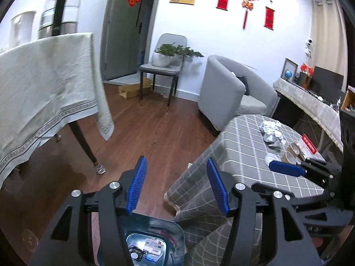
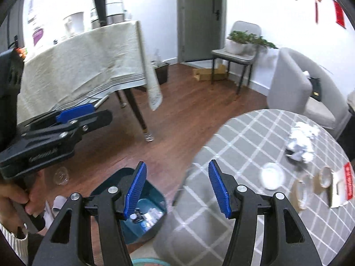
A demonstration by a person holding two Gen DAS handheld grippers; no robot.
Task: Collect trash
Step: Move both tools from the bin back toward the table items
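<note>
Blue-padded fingers on your left gripper (image 1: 176, 186) stand wide apart with nothing between them, hovering above the bin (image 1: 153, 241), which sits on the floor at 6 o'clock in the left view. Your right gripper (image 2: 177, 188) is just as wide open and empty, over the edge of the checked bench (image 2: 255, 133), with the bin at 7 o'clock from it. On the bench the crumpled foil (image 2: 302, 141) lies at 2 o'clock in the right view, its long axis running roughly from 11 to 5 o'clock. Nearer you sit a white lid (image 2: 272, 175), tape rolls (image 2: 325, 176) and a red-and-white carton (image 2: 341, 187), the carton's long axis pointing to 12 o'clock.
</note>
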